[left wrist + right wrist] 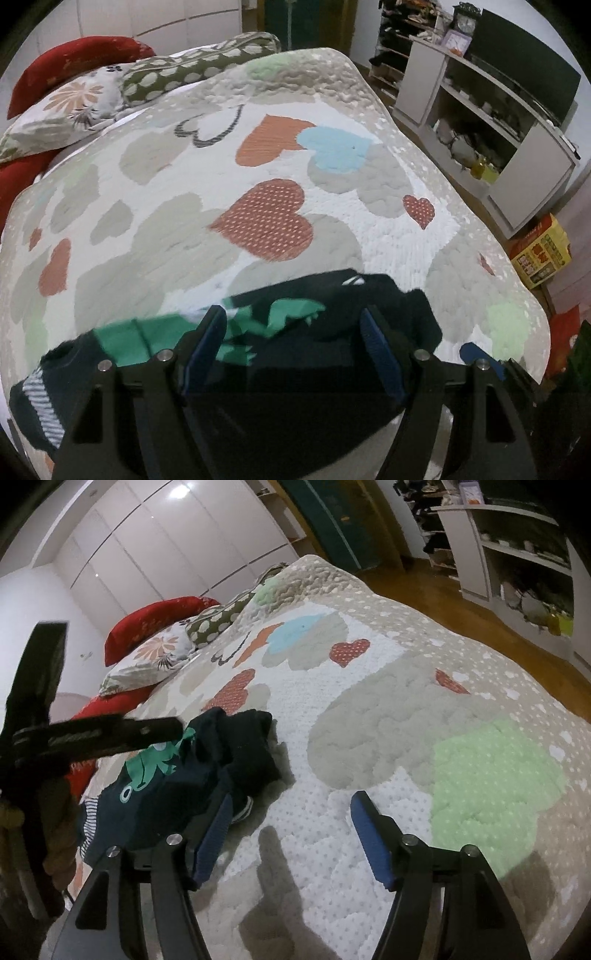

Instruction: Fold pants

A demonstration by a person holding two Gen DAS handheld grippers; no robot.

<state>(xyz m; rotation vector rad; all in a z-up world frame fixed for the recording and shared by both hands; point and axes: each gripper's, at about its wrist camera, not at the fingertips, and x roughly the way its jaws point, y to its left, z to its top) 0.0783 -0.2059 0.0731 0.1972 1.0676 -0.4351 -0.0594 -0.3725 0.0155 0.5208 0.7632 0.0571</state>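
heart quilt (229, 155) | red pillow (70, 62) | white shelf unit (480, 110) | yellow box (541, 251)

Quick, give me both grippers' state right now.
Left gripper: open, over the dark pants, gripping nothing.
Right gripper: open, empty, above the quilt beside the pants.

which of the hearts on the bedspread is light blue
The light blue heart lies far up the bedspread, overlapping the striped orange heart. The other coloured hearts nearby are red dotted, orange or pale green.

Left hand-held gripper (293, 332) spread wide, above dark pants (332, 354); heart quilt (258, 166)
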